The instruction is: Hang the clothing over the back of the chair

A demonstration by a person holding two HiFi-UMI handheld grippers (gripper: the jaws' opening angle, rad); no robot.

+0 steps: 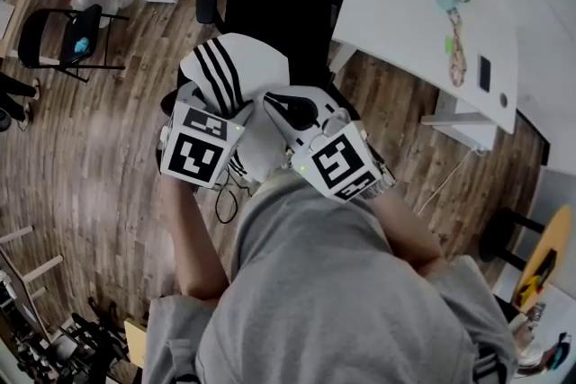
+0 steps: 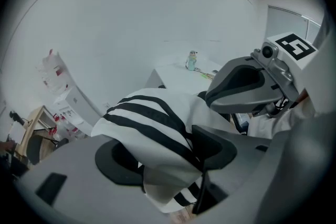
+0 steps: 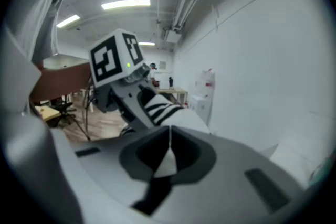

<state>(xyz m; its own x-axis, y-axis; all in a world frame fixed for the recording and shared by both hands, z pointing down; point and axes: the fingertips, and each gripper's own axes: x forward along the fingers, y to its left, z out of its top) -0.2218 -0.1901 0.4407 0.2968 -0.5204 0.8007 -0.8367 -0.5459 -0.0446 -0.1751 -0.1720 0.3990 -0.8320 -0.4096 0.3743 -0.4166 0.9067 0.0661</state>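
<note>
Head view: both grippers are raised in front of the person's chest, close together, with the garment (image 1: 236, 72), white with black stripes, bunched between and beyond them. The left gripper (image 1: 216, 114) has the striped fold and the right gripper (image 1: 290, 114) has the plain white side. The chair (image 1: 279, 13) lies straight ahead of and below the bundle, its black back running left to right across the view, so I judge that the cloth must go forward and down over that edge. The bundle overlaps the back's near left part, and neither gripper looks clearly nearer to it. Both forearms are bent and reach forward from the torso, the marker cubes facing up. A white desk (image 1: 423, 4) stands just right of the chair.

Left gripper view: the jaws are clamped on a thick fold of the garment (image 2: 152, 123), which bulges above them and hangs in a tail below. The stripes run diagonally across the fold. The right gripper (image 2: 244, 86) sits just beside it, at the upper right.

Right gripper view: the jaws are pressed nearly together on a thin white sliver of the garment (image 3: 167, 157). Beyond them the left gripper (image 3: 137, 105) holds the striped part, with the cloth spanning the short gap between the two.
</note>
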